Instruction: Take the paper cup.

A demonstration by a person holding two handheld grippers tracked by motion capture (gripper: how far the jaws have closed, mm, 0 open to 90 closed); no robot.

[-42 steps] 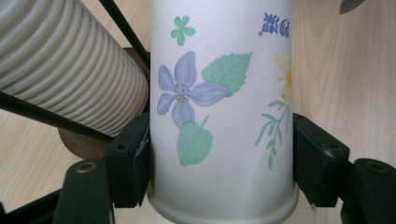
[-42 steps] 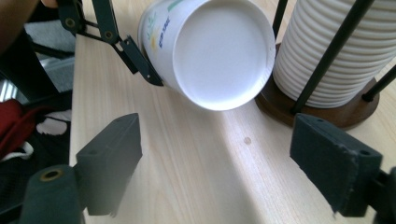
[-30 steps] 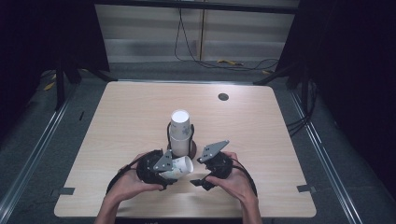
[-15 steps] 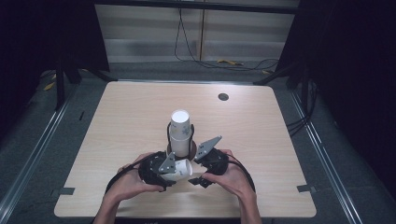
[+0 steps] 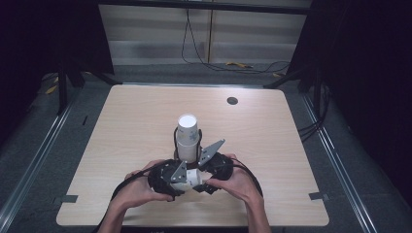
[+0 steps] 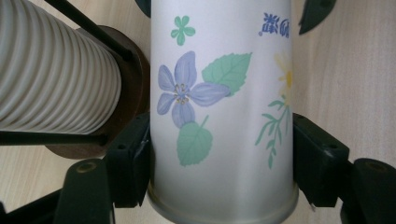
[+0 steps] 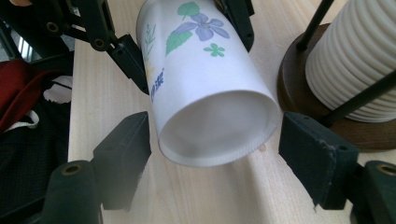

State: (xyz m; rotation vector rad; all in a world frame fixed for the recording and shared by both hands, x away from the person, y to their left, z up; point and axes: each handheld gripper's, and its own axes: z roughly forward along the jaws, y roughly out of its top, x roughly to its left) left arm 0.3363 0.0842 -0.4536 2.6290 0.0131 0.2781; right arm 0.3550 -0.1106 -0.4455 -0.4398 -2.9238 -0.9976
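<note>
Left gripper [image 6: 219, 154] clamps flowered paper cup [image 6: 222, 107] sideways beside cup stack [image 5: 187, 138]; right gripper [image 7: 215, 149] jaws spread wide around base, poised for handover

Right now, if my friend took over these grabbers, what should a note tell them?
Left gripper: shut on the flowered cup, jaws pressed on both its sides, cup lying sideways above the table.
Right gripper: open, jaws either side of the cup's end without touching.
The stack of cups stands upside down on its brown stand, just beyond the grippers.
Done: one cup is off the stack and held.
Left: probably close the right gripper on the cup's end, then let go with the left or set the cup down.
</note>
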